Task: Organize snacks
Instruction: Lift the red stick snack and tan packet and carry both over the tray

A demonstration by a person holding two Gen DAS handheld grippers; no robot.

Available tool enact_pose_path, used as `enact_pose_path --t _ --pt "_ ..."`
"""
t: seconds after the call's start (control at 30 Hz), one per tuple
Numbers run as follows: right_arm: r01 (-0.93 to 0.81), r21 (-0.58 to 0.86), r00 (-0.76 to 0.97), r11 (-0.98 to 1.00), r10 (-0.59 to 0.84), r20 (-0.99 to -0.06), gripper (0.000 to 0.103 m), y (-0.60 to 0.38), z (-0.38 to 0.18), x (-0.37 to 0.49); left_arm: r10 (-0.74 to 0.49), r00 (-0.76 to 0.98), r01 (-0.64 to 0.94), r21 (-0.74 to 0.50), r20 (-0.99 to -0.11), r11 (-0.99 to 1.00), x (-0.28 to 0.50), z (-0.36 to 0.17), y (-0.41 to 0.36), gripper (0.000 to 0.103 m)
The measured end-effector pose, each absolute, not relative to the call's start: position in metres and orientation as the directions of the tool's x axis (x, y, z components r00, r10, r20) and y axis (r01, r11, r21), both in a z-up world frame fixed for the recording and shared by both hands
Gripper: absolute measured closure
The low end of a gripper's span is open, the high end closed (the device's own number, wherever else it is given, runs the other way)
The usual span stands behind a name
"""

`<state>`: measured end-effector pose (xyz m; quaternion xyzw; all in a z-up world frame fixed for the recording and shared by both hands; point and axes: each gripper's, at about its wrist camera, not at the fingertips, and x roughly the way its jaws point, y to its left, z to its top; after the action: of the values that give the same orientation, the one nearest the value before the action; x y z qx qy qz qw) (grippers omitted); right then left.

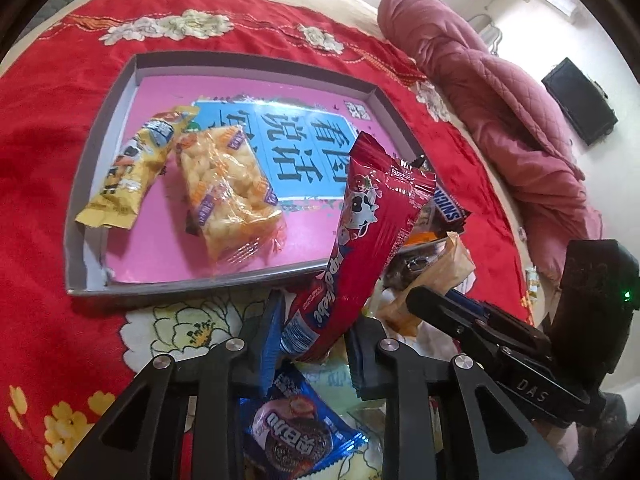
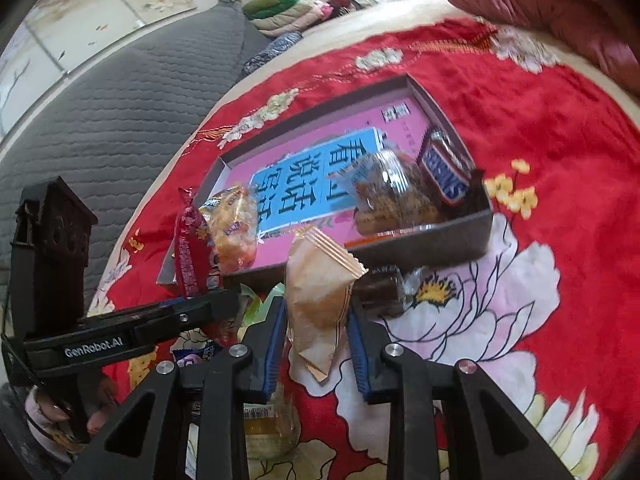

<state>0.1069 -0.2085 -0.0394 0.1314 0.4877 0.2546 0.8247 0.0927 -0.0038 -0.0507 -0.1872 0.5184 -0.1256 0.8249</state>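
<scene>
Two grippers side by side, left (image 1: 314, 334) pinching red packet (image 1: 362, 240), right (image 2: 318, 338) tan packet (image 2: 320, 280).

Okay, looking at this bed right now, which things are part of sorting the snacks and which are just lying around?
Part of the job:
- red snack stick, held in the left gripper
- tan pastry packet, held in the right gripper
- shallow box
- Snickers bar in the box
- blue Oreo packet

Just lying about:
- pink quilt
- red floral bedspread
- folded clothes
</scene>
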Motion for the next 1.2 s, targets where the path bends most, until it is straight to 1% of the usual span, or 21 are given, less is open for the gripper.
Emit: enact_pose_path --t 0.7,1.2 --pt "-0.362 0.452 0.477 0.815 0.579 -0.662 0.074 -0.216 -0.010 0.100 -0.373 0.503 0.014 -0.424 -0.780 0.906 0.080 -0.016 0.006 0.074" --pt "-0.385 0.450 0.503 0.806 0.592 -0.629 0.074 -0.217 0.000 0.099 -0.340 0.555 -0.013 -0.416 -0.760 0.909 0.077 0.003 0.017 0.074"
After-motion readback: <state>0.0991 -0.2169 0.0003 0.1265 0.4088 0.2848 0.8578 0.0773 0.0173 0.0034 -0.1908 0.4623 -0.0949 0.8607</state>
